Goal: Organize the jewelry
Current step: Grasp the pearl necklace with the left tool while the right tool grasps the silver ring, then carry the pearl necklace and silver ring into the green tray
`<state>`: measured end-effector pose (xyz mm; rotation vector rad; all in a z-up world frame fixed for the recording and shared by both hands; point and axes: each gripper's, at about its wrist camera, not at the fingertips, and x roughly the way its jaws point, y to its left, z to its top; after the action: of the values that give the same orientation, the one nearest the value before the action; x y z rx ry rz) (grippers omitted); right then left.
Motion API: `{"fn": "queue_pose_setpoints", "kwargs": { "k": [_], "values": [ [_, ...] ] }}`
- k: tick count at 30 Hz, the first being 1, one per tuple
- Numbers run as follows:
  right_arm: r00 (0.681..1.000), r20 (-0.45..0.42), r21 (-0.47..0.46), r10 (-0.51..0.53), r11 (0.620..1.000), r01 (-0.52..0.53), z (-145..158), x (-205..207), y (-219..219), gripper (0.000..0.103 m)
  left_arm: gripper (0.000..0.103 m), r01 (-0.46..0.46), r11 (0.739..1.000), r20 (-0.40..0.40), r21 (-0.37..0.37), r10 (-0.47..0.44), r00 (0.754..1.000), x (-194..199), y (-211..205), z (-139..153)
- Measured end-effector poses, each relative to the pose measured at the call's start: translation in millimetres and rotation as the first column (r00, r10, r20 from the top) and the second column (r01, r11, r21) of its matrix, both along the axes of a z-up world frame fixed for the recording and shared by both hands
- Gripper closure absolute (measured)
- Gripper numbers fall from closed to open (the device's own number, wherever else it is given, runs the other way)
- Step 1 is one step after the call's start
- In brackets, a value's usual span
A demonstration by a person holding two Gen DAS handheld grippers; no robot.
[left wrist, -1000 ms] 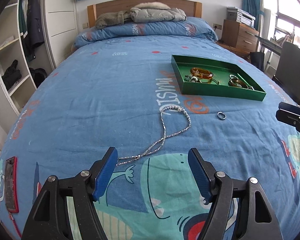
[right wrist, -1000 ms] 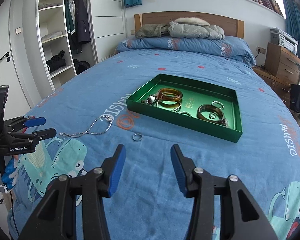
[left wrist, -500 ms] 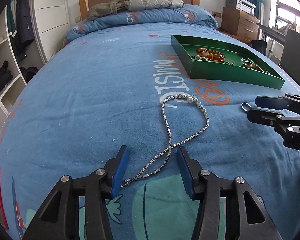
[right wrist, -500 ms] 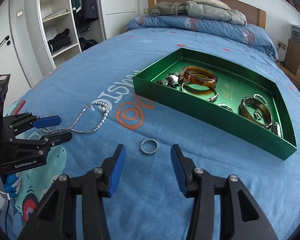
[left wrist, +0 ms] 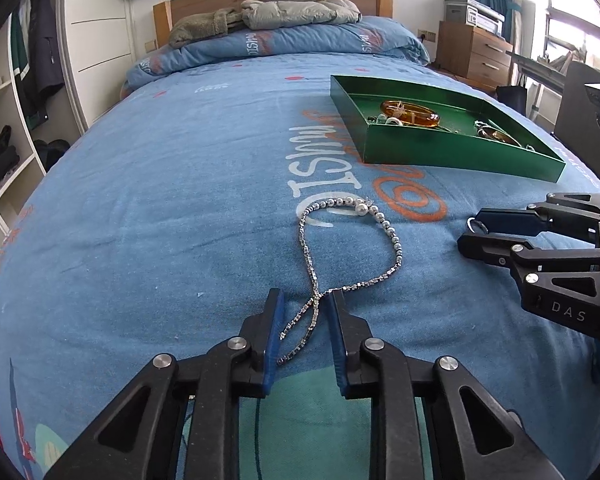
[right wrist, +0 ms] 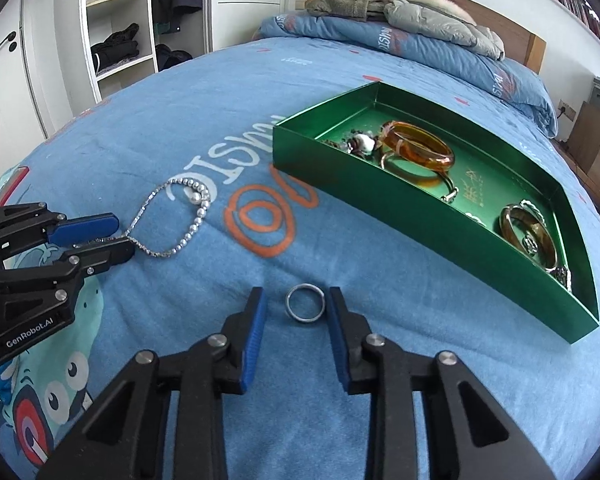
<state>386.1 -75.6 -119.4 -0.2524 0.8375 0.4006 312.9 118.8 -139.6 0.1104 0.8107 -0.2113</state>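
Note:
A silver bead-and-chain necklace (left wrist: 312, 264) lies looped on the blue bedspread. Its crossed tail runs between the blue pads of my left gripper (left wrist: 304, 304), whose jaws are closing; a small gap still shows on both sides of the chain. A silver ring (right wrist: 305, 304) lies flat between the pads of my right gripper (right wrist: 296, 300). Those jaws are closing too, with the ring nearer the right pad and not pressed. The green tray (right wrist: 340, 176) holds an amber bangle (right wrist: 418, 150) and other pieces. Each gripper shows in the other view: the left gripper (right wrist: 120, 236) and the right gripper (left wrist: 472, 229).
The green tray (left wrist: 440, 152) sits on the bed beyond the ring. Pillows and jackets (left wrist: 292, 12) are piled at the headboard. Open wardrobe shelves (right wrist: 116, 32) stand to the left, a wooden dresser (left wrist: 472, 52) and a chair (left wrist: 580, 92) to the right.
Both grippers came down toward the bedspread and forward. The left jaws narrowed around the necklace tail, and the right jaws narrowed around the ring.

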Motion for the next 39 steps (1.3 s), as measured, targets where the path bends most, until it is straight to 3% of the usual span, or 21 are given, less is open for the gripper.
{"fn": "queue_pose_setpoints", "kwargs": {
  "k": [5, 14, 26, 32, 39],
  "values": [
    [1.000, 0.010, -0.019, 0.006, 1.000, -0.006, -1, 1, 6, 0.084, 0.087, -0.002, 0.999, -0.004, -0.052, 0.001, 1.000, 0, 7, 0],
    [0.999, 0.043, -0.028, 0.007, 1.000, -0.005, 1, -4, 8, 0.084, 0.100, 0.000, 0.993, -0.003, -0.117, 0.000, 1.000, -1, 17, 1],
    [0.998, 0.054, 0.054, 0.040, 0.998, -0.043, 14, -19, 3, 0.084, 0.101, -0.058, 0.985, -0.025, -0.162, 0.054, 0.998, 0, 18, 11],
    [0.996, 0.086, 0.096, 0.033, 0.995, -0.041, 35, -29, -18, 0.084, 0.101, -0.065, 0.982, -0.015, -0.175, 0.063, 0.998, -1, 9, 33],
    [0.992, 0.121, 0.110, -0.031, 0.994, 0.017, 60, -29, -67, 0.084, 0.101, -0.052, 0.966, 0.010, -0.255, 0.056, 0.998, 8, 4, 71]
  ]
}}
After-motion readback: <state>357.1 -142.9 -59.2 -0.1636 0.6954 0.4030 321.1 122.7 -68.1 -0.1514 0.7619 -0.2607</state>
